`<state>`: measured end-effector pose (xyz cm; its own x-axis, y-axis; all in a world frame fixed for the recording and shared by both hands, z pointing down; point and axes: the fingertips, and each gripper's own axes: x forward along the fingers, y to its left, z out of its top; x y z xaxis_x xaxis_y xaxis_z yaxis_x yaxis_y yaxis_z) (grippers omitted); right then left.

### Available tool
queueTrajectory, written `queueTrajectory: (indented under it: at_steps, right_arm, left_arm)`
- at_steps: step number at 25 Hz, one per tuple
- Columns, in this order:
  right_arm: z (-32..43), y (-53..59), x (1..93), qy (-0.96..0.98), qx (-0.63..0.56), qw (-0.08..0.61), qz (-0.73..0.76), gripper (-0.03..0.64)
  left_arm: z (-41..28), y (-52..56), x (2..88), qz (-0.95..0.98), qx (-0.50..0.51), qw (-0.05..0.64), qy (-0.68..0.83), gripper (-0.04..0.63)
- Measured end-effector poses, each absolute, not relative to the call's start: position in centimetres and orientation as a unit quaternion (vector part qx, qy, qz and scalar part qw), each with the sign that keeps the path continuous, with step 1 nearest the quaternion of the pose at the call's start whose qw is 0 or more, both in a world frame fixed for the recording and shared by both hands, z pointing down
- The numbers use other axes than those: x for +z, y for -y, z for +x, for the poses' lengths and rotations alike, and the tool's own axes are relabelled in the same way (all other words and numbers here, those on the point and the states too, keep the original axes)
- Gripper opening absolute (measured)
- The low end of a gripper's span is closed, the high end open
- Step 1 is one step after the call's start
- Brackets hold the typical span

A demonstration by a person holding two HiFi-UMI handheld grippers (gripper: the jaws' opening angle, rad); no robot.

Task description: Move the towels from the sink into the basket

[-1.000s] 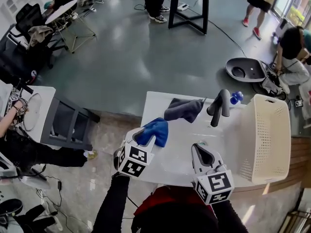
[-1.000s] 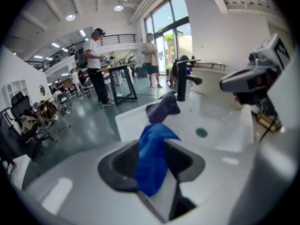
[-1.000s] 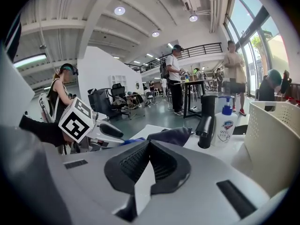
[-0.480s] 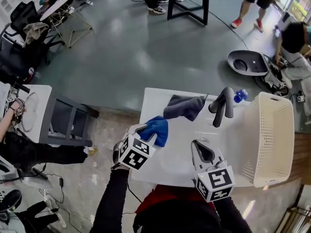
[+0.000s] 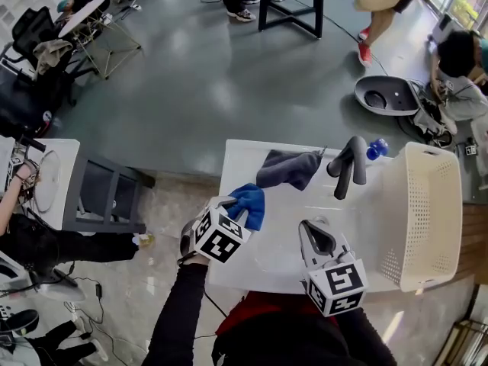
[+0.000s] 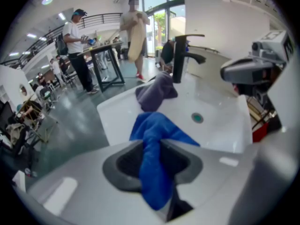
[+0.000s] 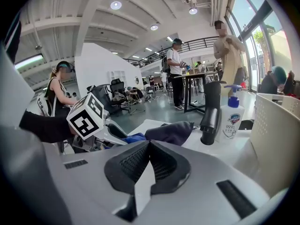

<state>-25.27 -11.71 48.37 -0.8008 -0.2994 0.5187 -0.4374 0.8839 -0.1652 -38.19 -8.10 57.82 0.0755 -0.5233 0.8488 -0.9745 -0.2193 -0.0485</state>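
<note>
Closing just now, fingers of left gripper (image 6: pixel 155 170) apparently clamp blue towel (image 6: pixel 154 135); right gripper (image 7: pixel 149 165) fingers together

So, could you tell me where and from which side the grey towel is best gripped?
Probably the bunched hump of the grey towel where it lies over the sink's far rim, coming down from the basin side: the cloth stands raised there, and that path keeps clear of the faucet beside it.
</note>
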Motion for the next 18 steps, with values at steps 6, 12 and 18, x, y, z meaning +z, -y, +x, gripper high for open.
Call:
queueTrajectory:
  at_steps: [6, 12, 18]
  right_arm:
    - [-25.3, 10.7, 47.7, 0.939, 0.134, 0.244, 0.2, 0.008]
    - [-24.9, 9.7, 47.0, 0.939, 0.129, 0.239, 0.212, 0.008]
    - [-24.2, 8.5, 46.3, 0.938, 0.126, 0.233, 0.223, 0.008]
  left_arm:
    - [-37.6, 7.6, 57.7, 0.672, 0.418, 0.245, 0.56, 0.08]
    - [-37.3, 6.8, 55.9, 0.679, 0.375, 0.236, 0.586, 0.075]
    - [-37.1, 5.5, 52.7, 0.68, 0.315, 0.222, 0.624, 0.075]
